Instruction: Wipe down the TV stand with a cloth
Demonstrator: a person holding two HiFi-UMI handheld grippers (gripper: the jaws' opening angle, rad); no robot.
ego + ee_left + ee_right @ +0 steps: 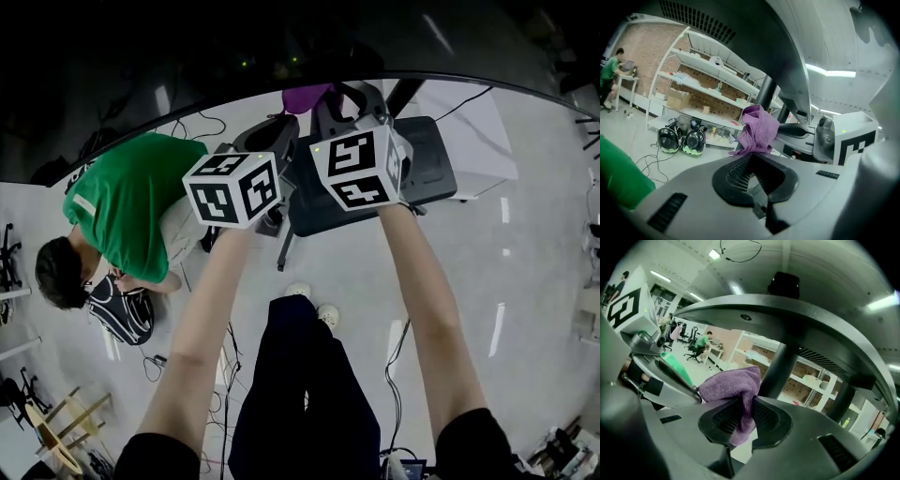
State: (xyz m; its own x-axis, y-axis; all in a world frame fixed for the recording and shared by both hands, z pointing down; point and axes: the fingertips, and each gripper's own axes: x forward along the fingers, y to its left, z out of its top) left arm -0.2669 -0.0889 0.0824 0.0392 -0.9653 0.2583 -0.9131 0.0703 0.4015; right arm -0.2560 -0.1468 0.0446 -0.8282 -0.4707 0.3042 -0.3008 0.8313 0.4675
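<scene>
- The left gripper (753,153) and the right gripper (745,401) both have their jaws clamped on one purple cloth (759,129), which is bunched just past the tips.
- What is likely the TV stand (787,310) curves above the jaws, with its black post (778,366) just behind the cloth. No contact shows.
- Probably best to pull the cloth flatter between the jaws, press it on, and follow the curved rim.
- The post blocks straight sweeps, and a person in green (131,202) crouches left of the left jaws.

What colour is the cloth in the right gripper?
Purple. The cloth shows best in the right gripper view.
</scene>
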